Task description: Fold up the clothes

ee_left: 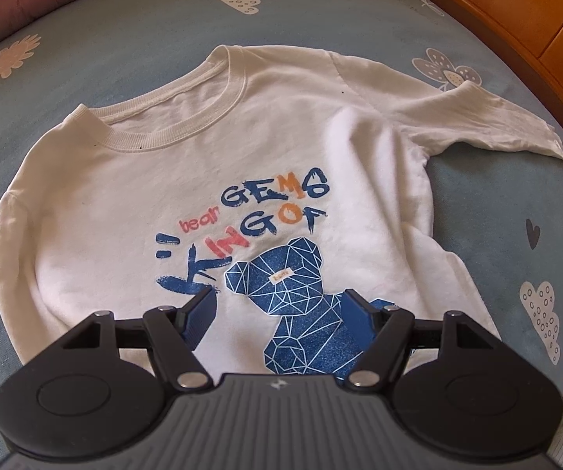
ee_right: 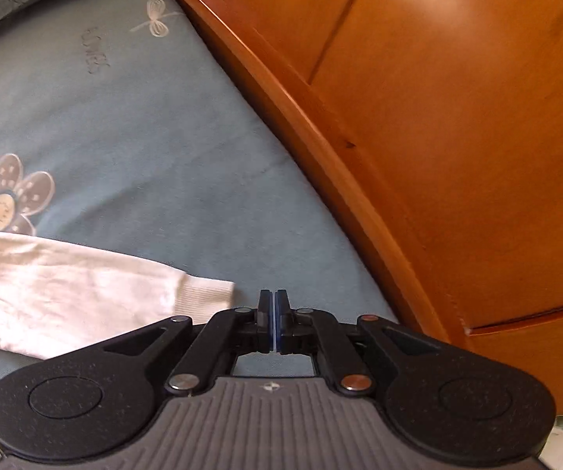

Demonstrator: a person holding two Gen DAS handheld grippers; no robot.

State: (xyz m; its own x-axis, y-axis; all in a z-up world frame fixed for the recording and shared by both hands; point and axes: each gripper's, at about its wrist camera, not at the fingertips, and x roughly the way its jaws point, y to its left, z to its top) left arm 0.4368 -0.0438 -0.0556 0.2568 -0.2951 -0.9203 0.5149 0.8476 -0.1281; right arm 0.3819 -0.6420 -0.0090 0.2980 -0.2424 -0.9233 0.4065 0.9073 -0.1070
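Lying flat, print side up, on the bed point(ee_left: 97, 47): one white T-shirt point(ee_left: 187, 180), directly beneath the left gripper point(ee_left: 281, 305), jaws wide and empty, likely poised to pinch cloth. Right gripper point(ee_right: 273, 313): jaws pressed together, holding nothing, just beside the outstretched sleeve point(ee_right: 85, 293), unfolded.

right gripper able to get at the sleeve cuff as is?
Probably yes, once opened. The sleeve cuff lies flat on the bedsheet just left of the right gripper, nothing between them, but its jaws are shut and empty.
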